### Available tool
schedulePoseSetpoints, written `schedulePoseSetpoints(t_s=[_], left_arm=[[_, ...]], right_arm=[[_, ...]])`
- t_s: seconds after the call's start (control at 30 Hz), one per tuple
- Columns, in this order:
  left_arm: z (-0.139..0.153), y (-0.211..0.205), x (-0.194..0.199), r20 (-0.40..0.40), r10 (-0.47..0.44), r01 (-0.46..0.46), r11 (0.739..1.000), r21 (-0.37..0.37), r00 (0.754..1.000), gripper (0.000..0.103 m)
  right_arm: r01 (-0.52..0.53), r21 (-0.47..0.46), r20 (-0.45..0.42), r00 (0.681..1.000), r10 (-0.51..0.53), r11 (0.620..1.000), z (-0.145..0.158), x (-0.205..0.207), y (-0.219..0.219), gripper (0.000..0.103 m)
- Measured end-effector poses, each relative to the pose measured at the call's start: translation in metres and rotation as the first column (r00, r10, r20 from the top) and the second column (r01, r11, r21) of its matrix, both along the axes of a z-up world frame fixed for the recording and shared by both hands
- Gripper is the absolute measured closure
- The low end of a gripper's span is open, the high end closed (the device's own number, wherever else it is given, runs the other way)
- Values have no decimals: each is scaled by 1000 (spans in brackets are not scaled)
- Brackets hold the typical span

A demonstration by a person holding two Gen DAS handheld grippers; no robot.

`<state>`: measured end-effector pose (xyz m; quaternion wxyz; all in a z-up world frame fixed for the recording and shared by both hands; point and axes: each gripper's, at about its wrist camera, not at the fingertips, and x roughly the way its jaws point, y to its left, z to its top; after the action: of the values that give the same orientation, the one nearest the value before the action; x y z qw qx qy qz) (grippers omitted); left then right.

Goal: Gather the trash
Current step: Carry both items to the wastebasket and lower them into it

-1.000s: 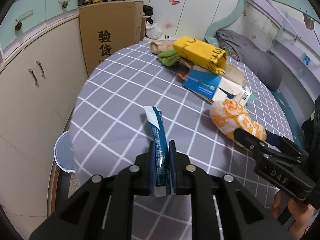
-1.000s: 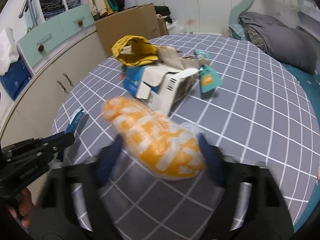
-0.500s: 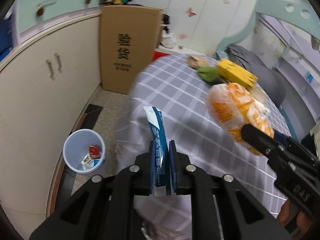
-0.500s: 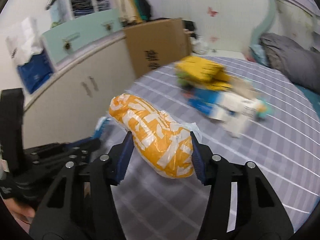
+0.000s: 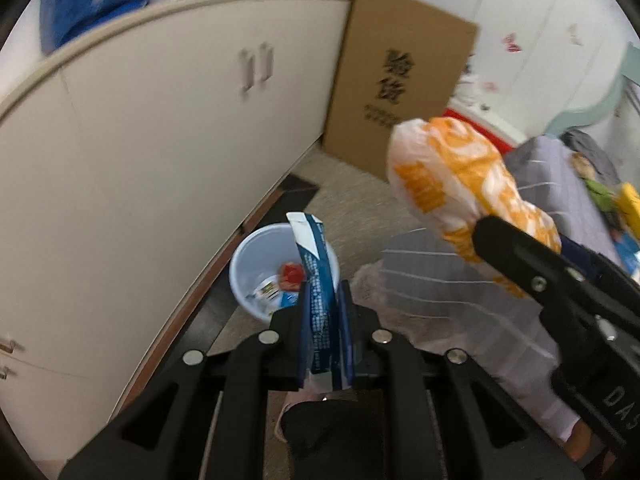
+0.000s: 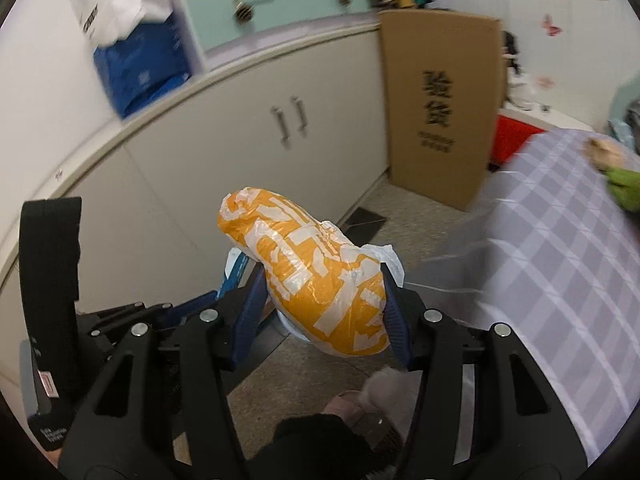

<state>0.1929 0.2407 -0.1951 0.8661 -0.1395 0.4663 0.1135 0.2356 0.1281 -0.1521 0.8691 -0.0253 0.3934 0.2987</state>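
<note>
Swung off bed edge: left gripper [image 5: 325,334] clamps blue sachet [image 5: 316,280] over bin [image 5: 256,256]; right gripper [image 6: 324,316], jaws just tightened, clamps orange bag [image 6: 316,276] alongside. Drop next, probably.

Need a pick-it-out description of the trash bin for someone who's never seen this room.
Start at the long cream cabinet with paired door handles, then look down at the floor along its base, short of the tall cardboard box. The trash bin stands there: a small round pale-blue bucket, open-topped, with a red scrap and wrappers inside. It is the only round container on the floor.
</note>
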Motion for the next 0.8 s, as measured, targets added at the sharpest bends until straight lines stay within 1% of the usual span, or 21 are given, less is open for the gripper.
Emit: schedulePoseSetpoints(t_s=[0.1, 0.17, 0.3, 0.4, 0.43, 0.47, 0.5, 0.53, 0.63, 0.8], left_arm=[[-24, 21, 17, -51, 20, -20, 1000, -1, 998, 90], [-36, 30, 29, -72, 21, -21, 1000, -2, 997, 90], [-55, 46, 56, -101, 23, -23, 1000, 3, 995, 90], [-61, 56, 84, -88, 23, -23, 1000, -6, 996, 88], [-62, 58, 88, -79, 26, -27, 1000, -10, 997, 85], [-64, 64, 98, -57, 33, -35, 999, -27, 998, 76], [-67, 68, 104, -65, 52, -54, 998, -32, 996, 49], [-69, 71, 108, -78, 85, -86, 996, -19, 993, 35], [-74, 79, 110, -66, 109, -111, 993, -33, 992, 28], [-88, 85, 104, -95, 115, -117, 993, -22, 989, 27]], right_arm=[[-19, -28, -27, 999, 18, 999, -22, 13, 25, 50], [-9, -43, -48, 999, 7, 999, -40, 28, 38, 50], [39, -56, -53, 998, -42, 998, -57, 54, 44, 50], [90, -56, -50, 994, -93, 994, -67, 75, 40, 50], [100, -56, -52, 993, -103, 993, -70, 78, 39, 50], [111, -56, -60, 992, -115, 992, -74, 84, 38, 49], [119, -59, -73, 990, -123, 991, -78, 90, 38, 49], [126, -62, -82, 988, -131, 990, -81, 94, 37, 49], [133, -59, -109, 984, -138, 989, -91, 101, 36, 49], [120, -56, -145, 981, -127, 991, -103, 106, 41, 48]])
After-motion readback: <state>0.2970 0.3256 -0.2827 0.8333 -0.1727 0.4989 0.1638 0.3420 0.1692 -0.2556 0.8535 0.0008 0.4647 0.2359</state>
